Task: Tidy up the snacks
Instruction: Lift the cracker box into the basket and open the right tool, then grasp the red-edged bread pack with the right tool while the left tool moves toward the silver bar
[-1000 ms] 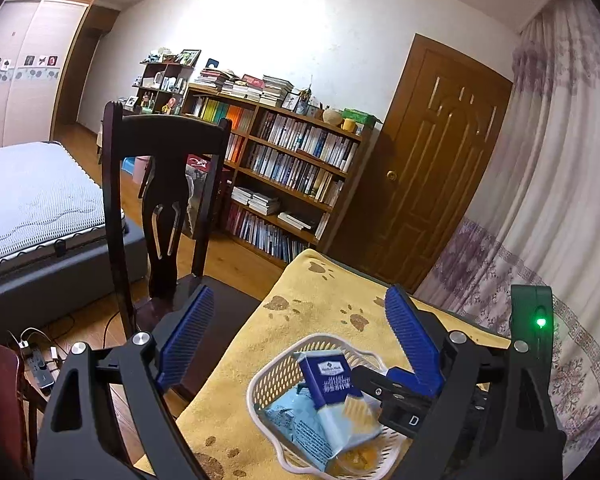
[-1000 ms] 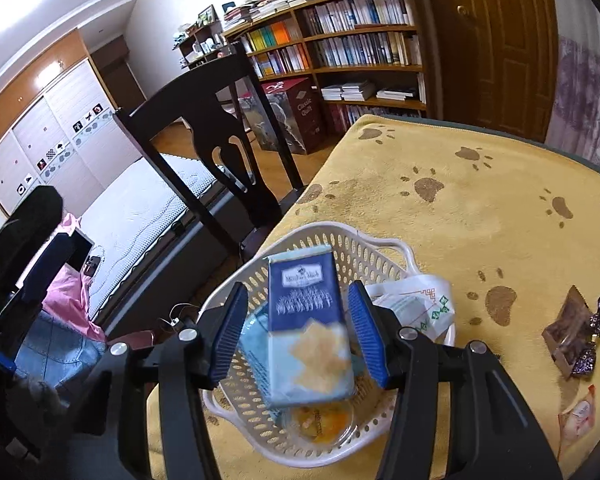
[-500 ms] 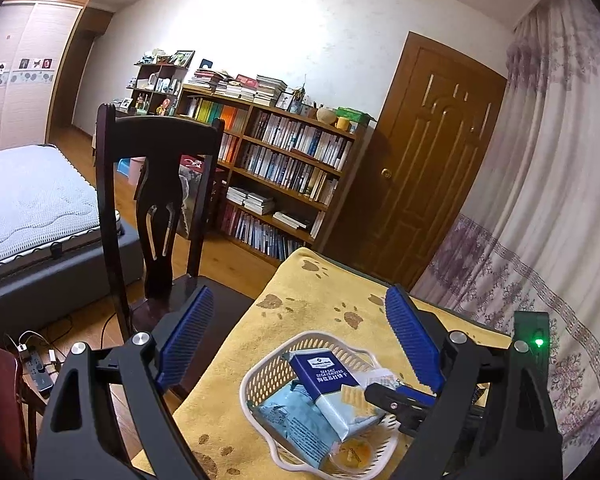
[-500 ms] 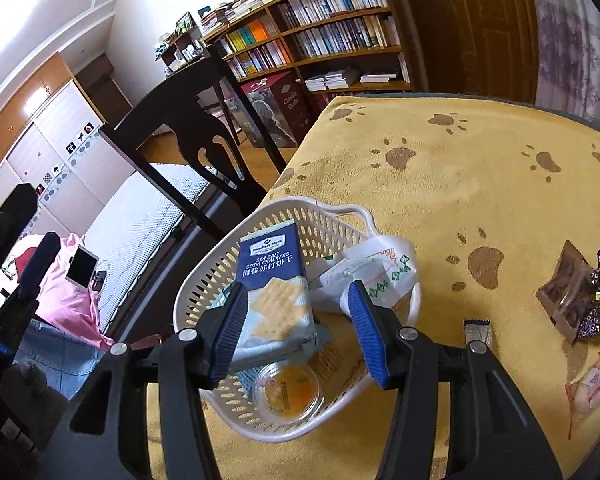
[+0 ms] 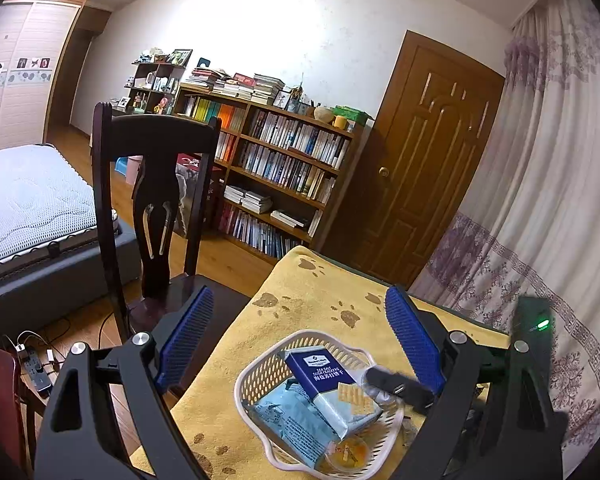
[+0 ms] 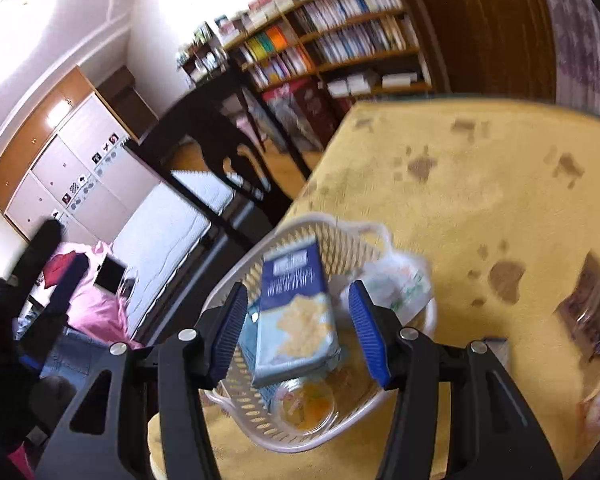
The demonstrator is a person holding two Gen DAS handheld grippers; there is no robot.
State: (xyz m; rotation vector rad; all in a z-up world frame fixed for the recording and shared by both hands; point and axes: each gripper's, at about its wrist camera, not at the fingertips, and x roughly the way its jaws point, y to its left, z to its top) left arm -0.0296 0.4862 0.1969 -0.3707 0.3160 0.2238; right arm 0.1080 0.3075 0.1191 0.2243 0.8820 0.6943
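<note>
The right gripper hung over the white basket with its blue pads spread apart and nothing between them — the cracker box lay below the gap, free of both pads, resting tilted on a pale blue packet inside the basket. A small clear cup with something orange sat at the near end of the basket, and a white bag with green print slumped over its right rim. The left gripper was also wide open and empty, held above the near left edge of the table, its pads well apart from the basket. The basket stood near the left edge of a yellow cloth with brown paw prints that covered the table. On the cloth to the right, well apart from the basket, lay a few loose wrapped sweets, blurred in the right wrist view. Just beside the table's left edge stood a dark wooden chair. Farther off were a long bookshelf packed with books, a brown door to its right, a patterned curtain along the right wall, and a bed at the far left.
</note>
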